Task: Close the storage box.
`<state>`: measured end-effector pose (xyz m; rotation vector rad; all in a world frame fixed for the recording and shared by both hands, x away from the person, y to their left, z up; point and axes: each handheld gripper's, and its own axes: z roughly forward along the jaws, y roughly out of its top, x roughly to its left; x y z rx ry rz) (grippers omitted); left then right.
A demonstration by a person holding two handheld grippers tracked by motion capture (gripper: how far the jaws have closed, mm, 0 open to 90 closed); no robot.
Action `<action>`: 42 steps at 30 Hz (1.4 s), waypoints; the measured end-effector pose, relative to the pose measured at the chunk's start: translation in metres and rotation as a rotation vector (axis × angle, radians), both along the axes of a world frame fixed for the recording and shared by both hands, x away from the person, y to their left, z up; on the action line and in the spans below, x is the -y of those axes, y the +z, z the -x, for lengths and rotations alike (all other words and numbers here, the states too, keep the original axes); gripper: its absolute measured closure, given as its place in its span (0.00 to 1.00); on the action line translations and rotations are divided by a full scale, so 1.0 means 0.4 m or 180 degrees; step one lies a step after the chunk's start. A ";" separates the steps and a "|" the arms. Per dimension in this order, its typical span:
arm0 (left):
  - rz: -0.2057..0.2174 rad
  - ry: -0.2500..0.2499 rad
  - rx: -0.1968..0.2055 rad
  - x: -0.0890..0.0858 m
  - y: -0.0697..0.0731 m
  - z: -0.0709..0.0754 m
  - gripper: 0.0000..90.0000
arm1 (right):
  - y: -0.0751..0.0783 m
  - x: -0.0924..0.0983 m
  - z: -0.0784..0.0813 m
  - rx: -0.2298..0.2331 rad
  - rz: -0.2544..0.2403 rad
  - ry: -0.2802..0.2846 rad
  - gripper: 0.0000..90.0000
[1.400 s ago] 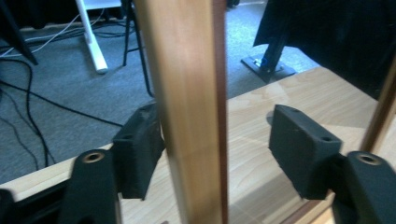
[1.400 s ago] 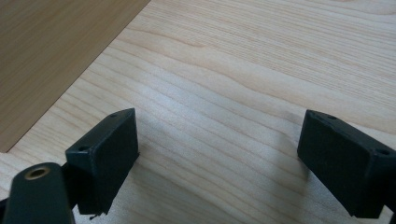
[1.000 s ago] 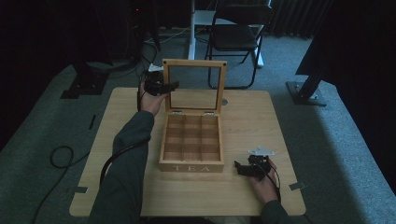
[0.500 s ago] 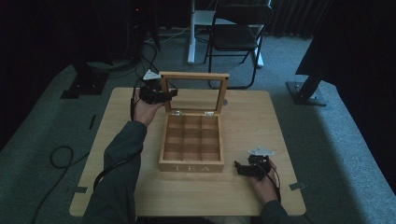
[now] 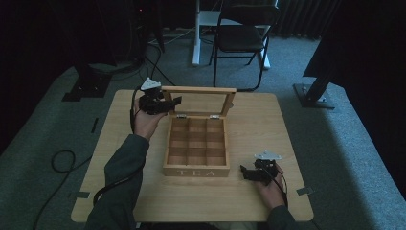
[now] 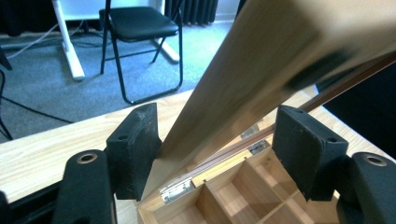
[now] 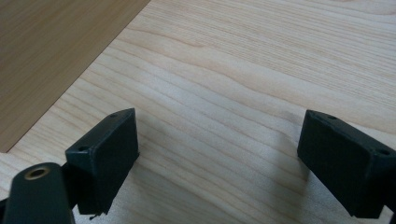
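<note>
Dim room, grey carpet, a black folding chair (image 5: pixel 242 36) beyond the far edge; your wooden table (image 5: pixel 306 143) takes up the middle of the high view.

Tea box (image 5: pixel 196 152) sits mid-table, nine bare compartments, "TEA" on the front wall facing you. Its glass-paned lid (image 5: pixel 198 101) stands propped up on the rear hinges, roughly upright.

Left gripper (image 5: pixel 173 103) is at the lid's left edge. Its jaws have just been opening: in the left gripper view the lid frame (image 6: pixel 261 70) runs between them, brushing one pad (image 6: pixel 135 149), the other pad well clear. So the grip is released, lid standing by itself.

Right gripper (image 5: pixel 245 172) rests on the table near the box's front right corner, jaws spread wide over bare wood, grasping nothing.

Reading: lid-opening step about done. Next, draw your left hand back sideways without nudging the frame, and check the lid stays up.
</note>
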<state>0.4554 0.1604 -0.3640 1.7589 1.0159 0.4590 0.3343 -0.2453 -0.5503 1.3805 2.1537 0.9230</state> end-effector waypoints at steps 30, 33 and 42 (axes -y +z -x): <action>-0.0384 -0.0014 0.0240 0.011 0.033 0.106 0.40 | 0.000 0.000 0.000 0.0005 0.0001 0.0000 0.13; -0.0406 -0.0005 0.0249 0.013 0.029 0.115 0.40 | 0.000 0.000 0.000 0.0002 -0.0002 -0.0001 0.13; -0.0429 0.0017 0.0261 0.014 0.011 0.142 0.38 | 0.000 0.000 0.000 0.0004 0.0000 0.0002 0.13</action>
